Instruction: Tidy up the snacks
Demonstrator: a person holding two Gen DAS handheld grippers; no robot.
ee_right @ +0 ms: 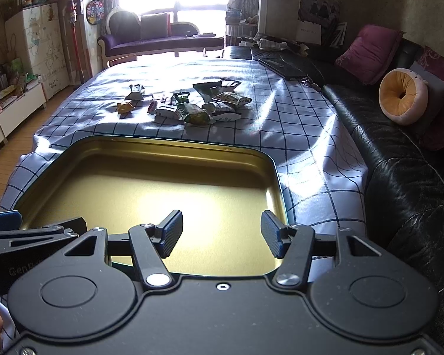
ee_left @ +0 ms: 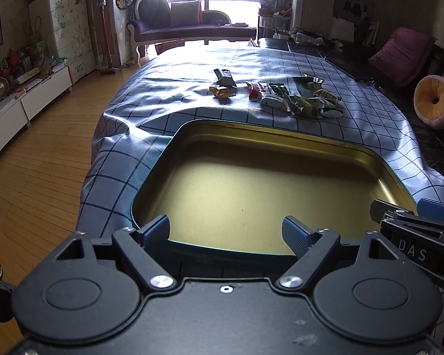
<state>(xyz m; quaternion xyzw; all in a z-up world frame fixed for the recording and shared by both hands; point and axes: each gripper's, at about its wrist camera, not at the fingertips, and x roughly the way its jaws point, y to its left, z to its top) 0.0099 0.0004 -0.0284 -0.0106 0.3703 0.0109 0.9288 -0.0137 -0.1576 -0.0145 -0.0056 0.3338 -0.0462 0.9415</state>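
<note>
A gold metal tin point(ee_left: 281, 136) point(ee_right: 151, 145) sits empty on the checked tablecloth at the near edge of the table. Several snack packets point(ee_left: 299, 100) point(ee_right: 192, 109) lie in a loose pile beyond it, with a yellow packet point(ee_left: 220, 91) point(ee_right: 125, 107) and a grey packet point(ee_left: 225, 78) point(ee_right: 136, 91) a little to the left. My left gripper point(ee_left: 228, 232) is open and empty over the tin's near left rim. My right gripper point(ee_right: 222, 235) is open and empty over the tin's near right part. The right gripper also shows in the left wrist view point(ee_left: 414, 219).
The checked tablecloth point(ee_left: 162, 88) point(ee_right: 296, 112) covers the table. A black leather sofa point(ee_right: 399, 162) with cushions runs along the right side. A dark flat device point(ee_right: 281, 68) lies at the table's far right. Wooden floor point(ee_left: 44, 162) and white cabinets are left.
</note>
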